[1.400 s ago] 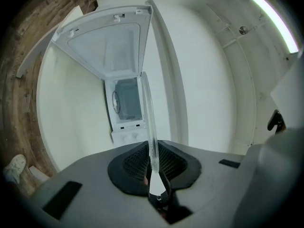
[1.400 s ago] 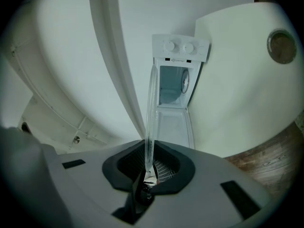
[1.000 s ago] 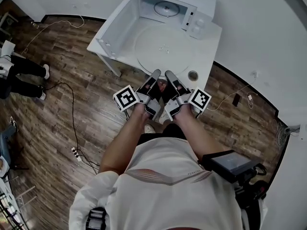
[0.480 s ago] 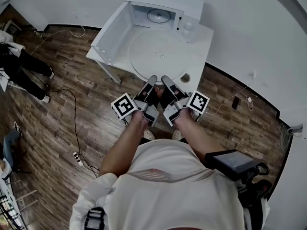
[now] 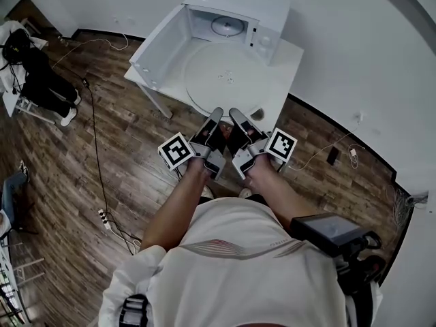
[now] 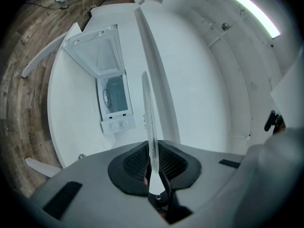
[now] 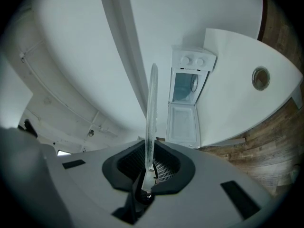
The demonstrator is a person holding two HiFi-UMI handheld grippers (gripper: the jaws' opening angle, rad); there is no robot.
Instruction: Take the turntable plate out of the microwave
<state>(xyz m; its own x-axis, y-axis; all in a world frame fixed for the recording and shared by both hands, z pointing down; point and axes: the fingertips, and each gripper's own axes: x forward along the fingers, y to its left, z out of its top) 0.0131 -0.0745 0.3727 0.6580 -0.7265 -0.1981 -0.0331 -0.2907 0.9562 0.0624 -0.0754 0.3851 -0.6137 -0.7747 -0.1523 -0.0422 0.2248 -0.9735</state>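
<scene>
Over white table [image 5: 287,73], turntable plate [image 5: 228,80] flat

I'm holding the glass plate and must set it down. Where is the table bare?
Bare: the table before the microwave, under the turntable plate, between the open door and the round hole. Crowded: the back, filled by the microwave.

Looking like a bare test room, not a kitchen. The microwave [image 5: 235,12] is sitting alone on a small white table [image 5: 289,60] against blank white walls [image 5: 354,39]. Cables [image 5: 95,148] are trailing over the plank floor [image 5: 136,162] toward a power strip [image 5: 104,218]. A person [image 5: 41,80] is sitting at the edge (gear beside them unclear). A strip light [image 6: 254,13] is glowing overhead.
</scene>
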